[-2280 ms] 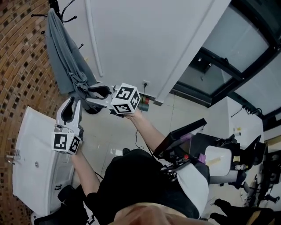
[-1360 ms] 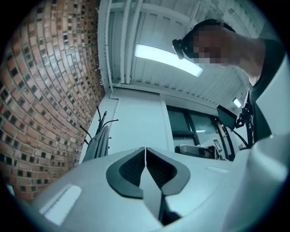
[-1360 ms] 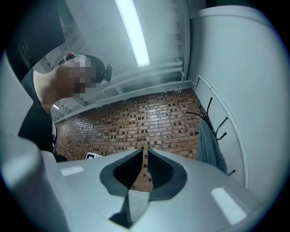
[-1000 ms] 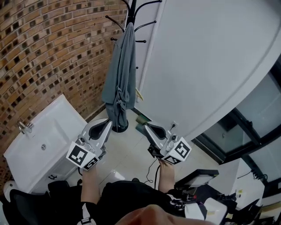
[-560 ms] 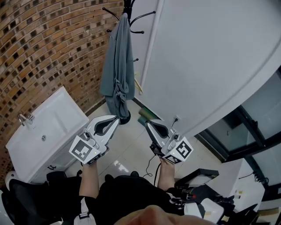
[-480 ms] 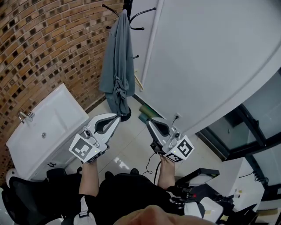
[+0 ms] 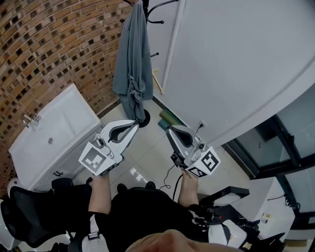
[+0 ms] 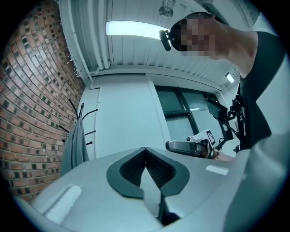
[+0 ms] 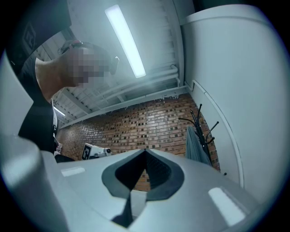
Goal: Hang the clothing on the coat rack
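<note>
A grey garment (image 7: pixel 132 59) hangs from a hook of the black coat rack (image 7: pixel 156 11) in the corner between the brick wall and the white wall. It also shows as grey cloth (image 8: pixel 75 148) in the left gripper view and as a grey strip (image 9: pixel 195 146) in the right gripper view. My left gripper (image 7: pixel 134 125) is shut and empty, held low, well short of the garment's hem. My right gripper (image 7: pixel 171 131) is shut and empty too, beside the left one. Neither touches the cloth.
A white cabinet with a sink and tap (image 7: pixel 51 130) stands at the left against the brick wall (image 7: pixel 44 44). The rack's round base (image 7: pixel 143 117) rests on the tiled floor. A green object (image 7: pixel 169 118) lies by the white wall. A black chair (image 7: pixel 29 221) is at lower left.
The view has swung from the right side toward the rack. Both grippers have drawn back from the hanging garment and now sit side by side below it; the garment stays on the hook.
</note>
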### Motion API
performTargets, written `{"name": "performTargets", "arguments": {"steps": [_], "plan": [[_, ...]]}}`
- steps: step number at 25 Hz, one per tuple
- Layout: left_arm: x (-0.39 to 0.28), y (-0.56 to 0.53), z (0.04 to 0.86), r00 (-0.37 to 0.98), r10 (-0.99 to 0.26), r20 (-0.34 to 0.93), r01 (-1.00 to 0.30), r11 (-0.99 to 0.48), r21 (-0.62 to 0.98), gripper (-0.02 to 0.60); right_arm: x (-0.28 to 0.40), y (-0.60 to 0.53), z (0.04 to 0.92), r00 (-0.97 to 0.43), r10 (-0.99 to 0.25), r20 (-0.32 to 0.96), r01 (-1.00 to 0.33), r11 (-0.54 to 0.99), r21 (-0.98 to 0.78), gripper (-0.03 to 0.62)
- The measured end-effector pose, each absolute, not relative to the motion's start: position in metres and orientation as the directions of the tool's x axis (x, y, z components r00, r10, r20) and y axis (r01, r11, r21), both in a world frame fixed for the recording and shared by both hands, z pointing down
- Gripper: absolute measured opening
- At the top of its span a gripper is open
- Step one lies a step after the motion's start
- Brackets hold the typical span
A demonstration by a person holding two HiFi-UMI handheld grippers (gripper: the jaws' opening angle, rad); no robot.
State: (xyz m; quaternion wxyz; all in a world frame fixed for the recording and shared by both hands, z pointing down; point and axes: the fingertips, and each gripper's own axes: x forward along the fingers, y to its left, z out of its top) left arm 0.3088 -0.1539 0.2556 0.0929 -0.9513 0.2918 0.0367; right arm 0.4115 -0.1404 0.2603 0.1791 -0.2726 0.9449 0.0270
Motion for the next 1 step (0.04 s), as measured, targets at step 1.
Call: {"name": "performTargets", "arguments": {"steps": [1], "plan": [[0.3132,-0.1529,0.2569,0.829,-0.546,-0.121,-0.559,-0.814,-0.155,0.003,0.4141,-0.1393,0.2608,-0.789,-0.505,-0.349,-0.524,0.851,-0.046,0.002]]}}
